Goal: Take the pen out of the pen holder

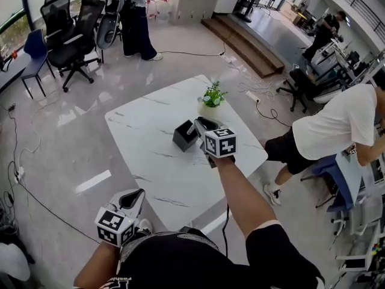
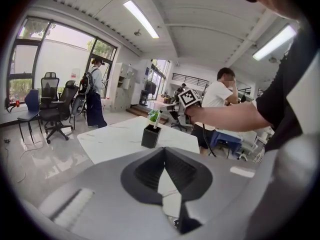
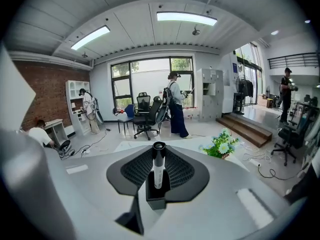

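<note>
My right gripper (image 3: 158,150) pinches the pen (image 3: 158,171), which I judge light, stiff and slick, just below its cap, upright in the pen holder (image 3: 154,199) toward the table's (image 1: 150,167) 12 o'clock; my left gripper (image 1: 138,194), pressed together and empty, hangs at 7 o'clock.

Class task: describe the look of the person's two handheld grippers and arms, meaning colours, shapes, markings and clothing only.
Both the left gripper and right gripper have pale grey, wedge-shaped shells with black ribbed pads inside the jaws. Each carries a white cube printed with black square markers. The person wears a black short-sleeved top; forearms are bare.
</note>
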